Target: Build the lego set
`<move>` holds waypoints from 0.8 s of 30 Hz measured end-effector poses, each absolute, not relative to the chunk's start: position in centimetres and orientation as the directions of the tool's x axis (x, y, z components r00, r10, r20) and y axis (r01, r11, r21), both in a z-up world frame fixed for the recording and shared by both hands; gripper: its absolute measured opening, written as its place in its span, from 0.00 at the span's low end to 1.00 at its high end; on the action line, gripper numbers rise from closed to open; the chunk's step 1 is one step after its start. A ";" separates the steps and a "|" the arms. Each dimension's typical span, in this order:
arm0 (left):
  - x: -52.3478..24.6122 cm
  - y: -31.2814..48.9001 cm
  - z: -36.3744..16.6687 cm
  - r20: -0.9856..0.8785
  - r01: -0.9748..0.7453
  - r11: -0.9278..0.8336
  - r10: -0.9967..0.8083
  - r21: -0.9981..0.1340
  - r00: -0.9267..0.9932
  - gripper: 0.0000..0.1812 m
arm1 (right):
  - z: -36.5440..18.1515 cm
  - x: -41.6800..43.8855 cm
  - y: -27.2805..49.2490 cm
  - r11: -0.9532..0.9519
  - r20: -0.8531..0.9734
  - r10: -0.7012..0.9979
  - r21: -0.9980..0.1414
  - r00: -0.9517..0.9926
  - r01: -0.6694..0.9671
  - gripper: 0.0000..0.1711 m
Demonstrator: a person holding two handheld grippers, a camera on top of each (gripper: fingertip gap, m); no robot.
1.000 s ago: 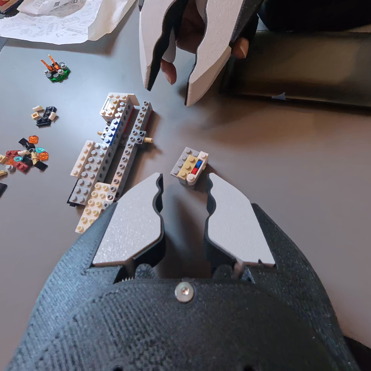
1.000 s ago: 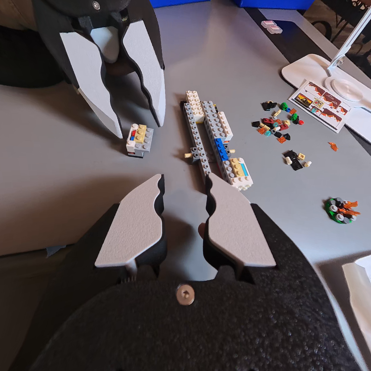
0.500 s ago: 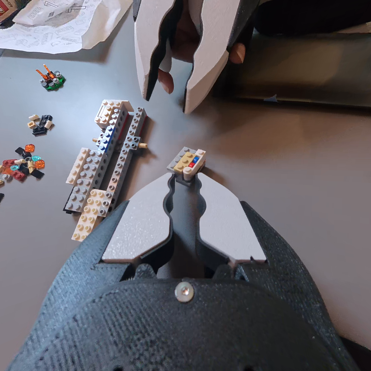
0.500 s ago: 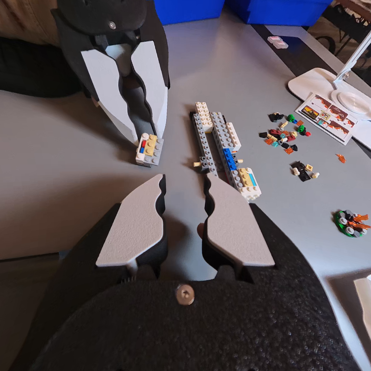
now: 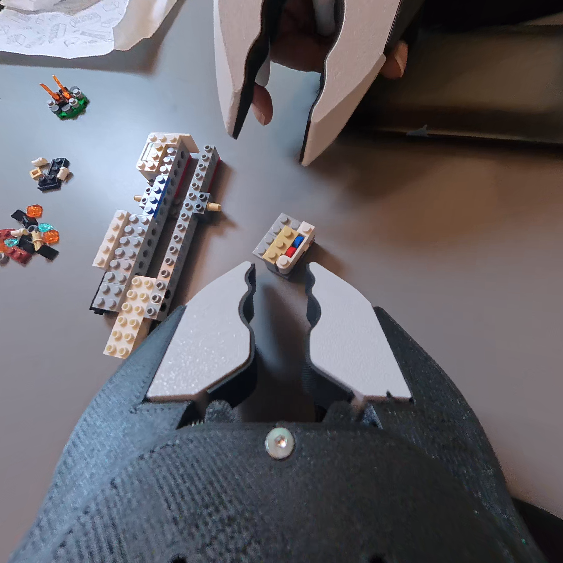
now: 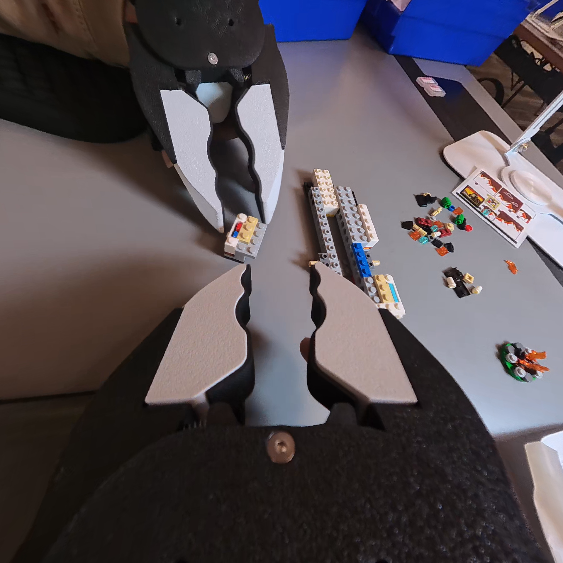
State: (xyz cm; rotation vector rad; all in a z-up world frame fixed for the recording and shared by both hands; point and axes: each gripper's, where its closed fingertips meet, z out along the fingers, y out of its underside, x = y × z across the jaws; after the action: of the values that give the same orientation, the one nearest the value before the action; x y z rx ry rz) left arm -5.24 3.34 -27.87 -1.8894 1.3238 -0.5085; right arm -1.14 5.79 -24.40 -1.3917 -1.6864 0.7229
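Observation:
A small grey, tan and white lego block (image 5: 285,243) with red and blue studs stands on the grey table (image 5: 426,289). My left gripper (image 5: 280,269) is open, with its tips on either side of the block's near end. It also shows in the right wrist view (image 6: 243,224), with the block (image 6: 245,237) just below its tips. A long grey, white and blue lego assembly (image 5: 161,237) lies to the left of the block, and shows in the right wrist view (image 6: 344,237) too. My right gripper (image 6: 280,268) is open and empty, facing the block, and shows in the left wrist view (image 5: 269,147).
Loose small pieces (image 6: 432,228) and a black and tan cluster (image 6: 460,283) lie beyond the assembly. A green round piece with orange flames (image 6: 522,362), a sticker sheet (image 6: 493,207), a white lamp base (image 6: 481,152) and blue bins (image 6: 426,30) stand around. Printed paper (image 5: 61,27) lies at the far left. Some 7 cm of space lies between my two pairs of fingers.
My left gripper narrowed onto the small block's near end half a second ago and has opened wide again. My right gripper has moved closer to the block.

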 end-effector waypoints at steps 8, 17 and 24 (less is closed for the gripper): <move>-4.8 3.4 -27.9 -0.097 -0.618 -0.170 -0.922 -0.768 0.375 0.20 | -24.4 -1.1 5.2 0.265 0.254 0.963 -0.821 -0.092 0.506 0.21; -4.2 3.2 -27.9 -0.130 -0.633 -0.138 -0.924 -0.761 0.359 0.12 | -24.8 -1.7 3.4 0.310 0.265 0.951 -0.813 -0.161 0.493 0.21; -4.3 3.6 -26.9 -0.089 -0.577 -0.174 -0.913 -0.798 0.398 0.11 | -26.4 -2.5 4.0 0.344 0.341 0.932 -0.724 -0.123 0.598 0.21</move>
State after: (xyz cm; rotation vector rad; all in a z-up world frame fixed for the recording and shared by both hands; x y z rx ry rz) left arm -4.32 3.64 -26.89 -1.8651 1.2817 -0.5370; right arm -2.54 3.96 -26.41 -1.3496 -1.8238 0.5372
